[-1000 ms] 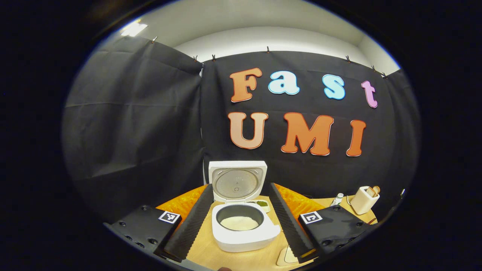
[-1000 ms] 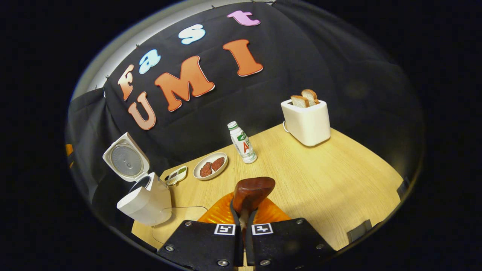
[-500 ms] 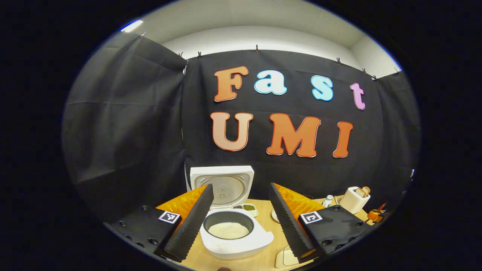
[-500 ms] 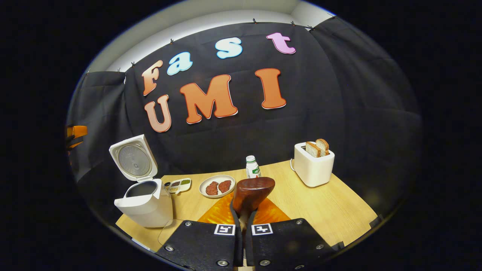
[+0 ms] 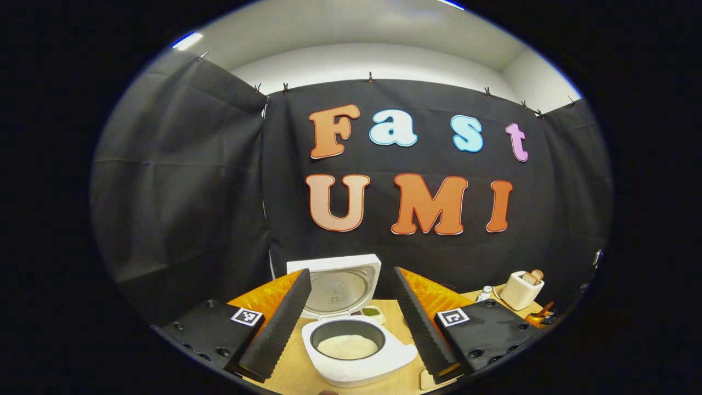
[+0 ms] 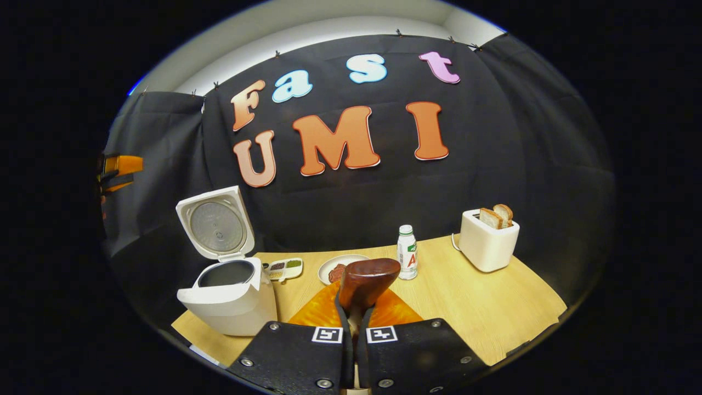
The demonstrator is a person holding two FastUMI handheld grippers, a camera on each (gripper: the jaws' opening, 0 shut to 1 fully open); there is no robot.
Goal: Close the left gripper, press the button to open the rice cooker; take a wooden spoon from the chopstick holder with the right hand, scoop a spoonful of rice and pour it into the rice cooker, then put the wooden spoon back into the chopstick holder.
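1. Left tongs hang spread before the open rice cooker (rice inside).
2. Right tongs pinch the wooden spoon above the worktop's near edge.

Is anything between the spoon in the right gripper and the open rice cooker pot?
Nothing visible. The right gripper is shut on the wooden spoon; the rice cooker stands beside it with its lid raised and bare table between.
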